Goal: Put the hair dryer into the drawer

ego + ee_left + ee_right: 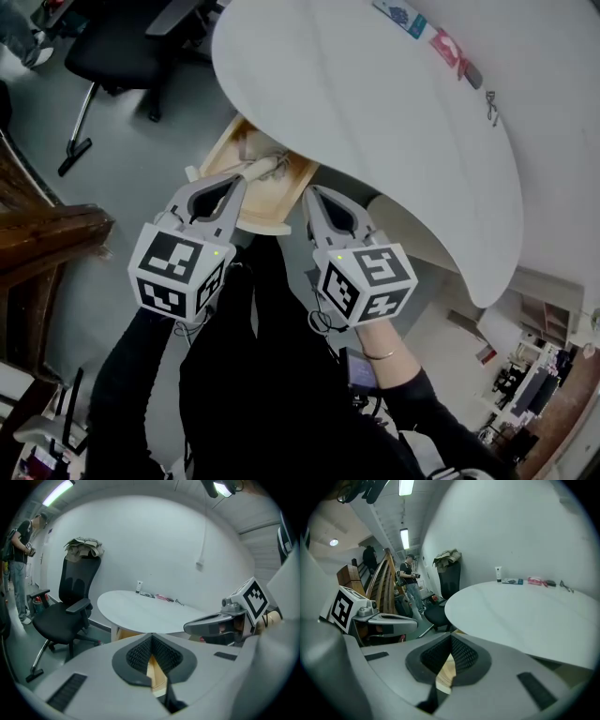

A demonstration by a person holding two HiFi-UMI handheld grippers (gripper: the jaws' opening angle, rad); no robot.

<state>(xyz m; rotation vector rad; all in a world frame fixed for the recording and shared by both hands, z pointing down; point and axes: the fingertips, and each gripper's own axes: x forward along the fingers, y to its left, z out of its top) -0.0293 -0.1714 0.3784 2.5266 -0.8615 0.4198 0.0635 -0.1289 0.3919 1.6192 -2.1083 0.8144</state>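
Closest to us are the two grippers we hold, the left gripper [238, 182] and the right gripper [308, 193]. They sit side by side just short of the near edge of the white round table [375, 122], both pointing toward it and a little downward. We find the left gripper's jaws pressed together at the tips, with nothing between the dark ribbed pads [138, 654]. The right gripper's jaws are likewise closed on nothing.

Under the table's near edge a pale wooden drawer [287, 193] stands pulled out. From the head view both jaw tips overlap its front part. The hair dryer [258, 170], a pale shape, lies inside the drawer, partly tucked beneath the tabletop, and neither gripper holds it.

Along the table's far edge, by the wall, we see a small tube [498, 573] standing upright beside a few flat packets. To the left of the table is a black office chair [70, 611] with a heap of cloth [84, 547] on its backrest. A person [19, 559] stands beyond the chair, well apart from the table.
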